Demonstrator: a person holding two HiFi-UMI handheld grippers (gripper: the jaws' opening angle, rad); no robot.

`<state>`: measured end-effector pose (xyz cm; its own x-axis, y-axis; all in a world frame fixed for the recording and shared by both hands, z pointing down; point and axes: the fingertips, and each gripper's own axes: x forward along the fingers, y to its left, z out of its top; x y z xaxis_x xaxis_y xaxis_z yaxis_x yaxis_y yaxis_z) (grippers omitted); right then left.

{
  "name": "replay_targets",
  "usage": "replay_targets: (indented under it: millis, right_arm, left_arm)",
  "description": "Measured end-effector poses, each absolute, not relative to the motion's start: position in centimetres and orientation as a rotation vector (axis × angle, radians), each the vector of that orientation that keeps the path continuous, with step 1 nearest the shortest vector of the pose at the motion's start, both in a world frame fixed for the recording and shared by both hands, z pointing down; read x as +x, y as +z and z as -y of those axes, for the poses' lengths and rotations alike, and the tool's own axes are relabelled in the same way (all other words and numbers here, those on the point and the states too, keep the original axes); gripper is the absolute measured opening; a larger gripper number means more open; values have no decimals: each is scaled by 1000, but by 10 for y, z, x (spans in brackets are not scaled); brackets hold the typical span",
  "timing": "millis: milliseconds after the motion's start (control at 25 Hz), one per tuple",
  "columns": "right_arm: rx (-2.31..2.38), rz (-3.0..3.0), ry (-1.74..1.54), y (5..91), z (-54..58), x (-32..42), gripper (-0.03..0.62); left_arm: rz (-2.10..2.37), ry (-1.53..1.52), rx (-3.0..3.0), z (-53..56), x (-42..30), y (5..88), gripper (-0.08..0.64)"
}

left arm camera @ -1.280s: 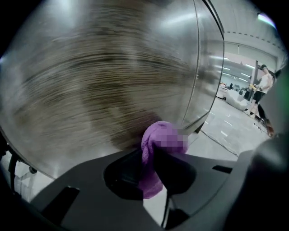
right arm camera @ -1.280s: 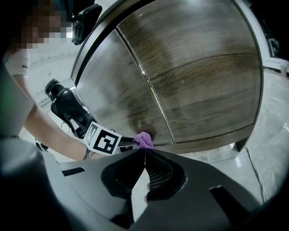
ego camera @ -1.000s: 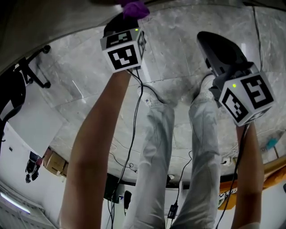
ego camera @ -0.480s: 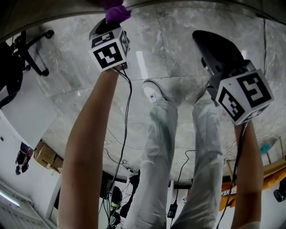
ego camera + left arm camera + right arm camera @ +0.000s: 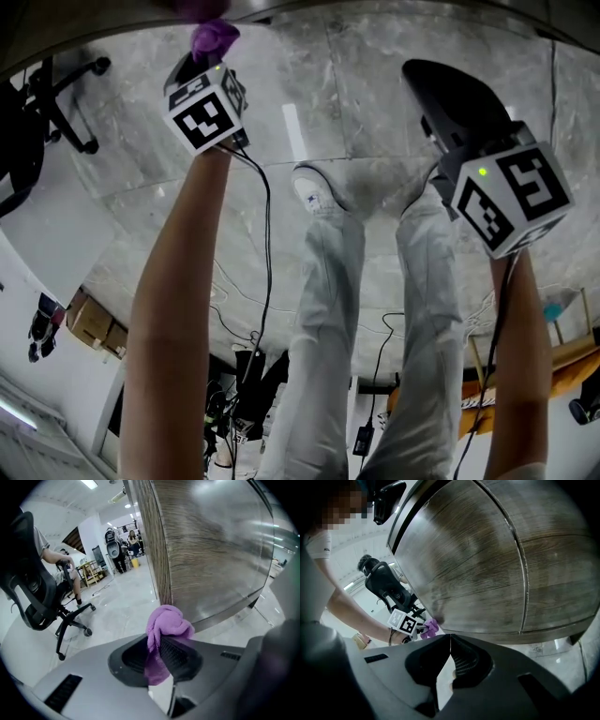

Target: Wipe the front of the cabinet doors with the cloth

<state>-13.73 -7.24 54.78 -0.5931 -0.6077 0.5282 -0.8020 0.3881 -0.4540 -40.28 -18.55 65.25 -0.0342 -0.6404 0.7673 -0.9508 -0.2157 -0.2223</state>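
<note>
A purple cloth [image 5: 167, 622] is bunched between the jaws of my left gripper [image 5: 158, 644], which is shut on it. The cloth sits at the lower left corner of the dark wood cabinet door [image 5: 211, 550]. From the right gripper view, the cloth [image 5: 431, 628] appears pressed against the door [image 5: 478, 564], with the left gripper's marker cube [image 5: 405, 622] just behind it. In the head view the cloth [image 5: 214, 36] is at the top left. My right gripper [image 5: 450, 641] is shut on nothing and hangs back from the doors, at the head view's right [image 5: 424, 77].
A black office chair [image 5: 35, 590] stands on the marble floor [image 5: 356, 122] left of the cabinet. The person's legs and a white shoe [image 5: 314, 192] are between the arms. A second door [image 5: 555, 573] adjoins at the right. Cables trail behind.
My left gripper has carried the cloth leftward along the bottom of the cabinet front. The right gripper has barely moved.
</note>
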Motion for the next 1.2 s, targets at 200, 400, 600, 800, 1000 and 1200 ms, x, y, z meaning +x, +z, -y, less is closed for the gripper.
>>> replay_targets:
  millis: [200, 400, 600, 800, 1000, 1200]
  right_arm:
    - [1282, 2360, 1037, 549, 63, -106, 28]
    - [1334, 2331, 1061, 556, 53, -62, 28]
    - [1379, 2297, 1107, 568, 38, -24, 28]
    - [1405, 2284, 1137, 577, 26, 5, 28]
    - [1441, 2269, 1150, 580, 20, 33, 28]
    - [1489, 2231, 1167, 585, 13, 53, 28]
  left_arm:
    - [1663, 1224, 1814, 155, -396, 663, 71]
    - [1581, 1227, 1819, 131, -334, 687, 69]
    - [1430, 1170, 1919, 116, -228, 712, 71]
    - [1319, 1125, 2021, 117, -129, 723, 69]
    - [1254, 1097, 2100, 129, -62, 726, 71]
    - [1259, 1055, 2082, 139, -37, 729, 71]
